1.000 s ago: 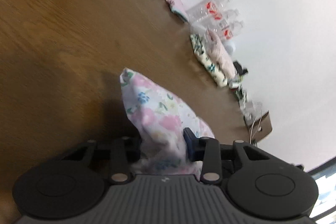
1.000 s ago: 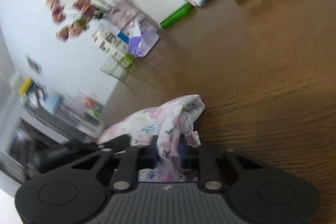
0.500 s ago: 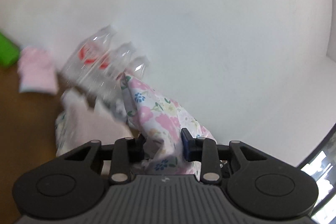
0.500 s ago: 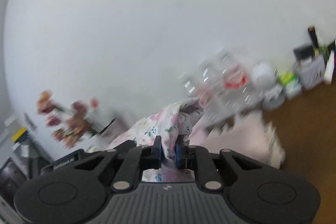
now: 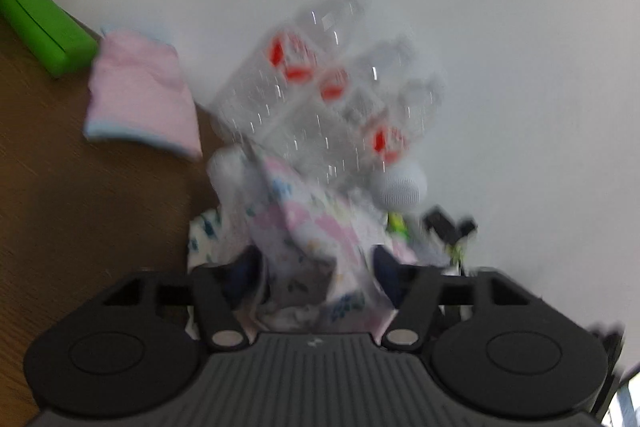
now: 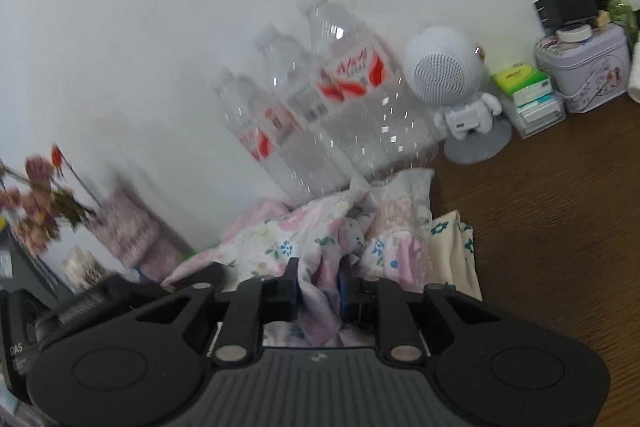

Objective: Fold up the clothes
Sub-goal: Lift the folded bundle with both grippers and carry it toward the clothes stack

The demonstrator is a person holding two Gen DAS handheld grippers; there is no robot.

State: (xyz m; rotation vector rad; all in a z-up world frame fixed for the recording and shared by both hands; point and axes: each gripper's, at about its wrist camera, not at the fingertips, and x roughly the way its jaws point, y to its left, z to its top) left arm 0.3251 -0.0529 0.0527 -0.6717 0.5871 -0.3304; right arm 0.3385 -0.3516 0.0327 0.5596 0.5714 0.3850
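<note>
Left wrist view, blurred: green case (image 5: 42,27) upper left, pink folded cloth (image 5: 140,99), then left gripper (image 5: 316,267) clenched on the floral garment (image 5: 308,227) at lower centre. Right gripper (image 6: 318,287) likewise grips floral garment (image 6: 296,239), clear bottles (image 6: 320,107) behind.

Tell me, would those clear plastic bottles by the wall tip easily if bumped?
Probably. The clear plastic bottles look empty, so likely light. They are tall and narrow, standing close together, so a nudge from the floral garment might topple several.
</note>
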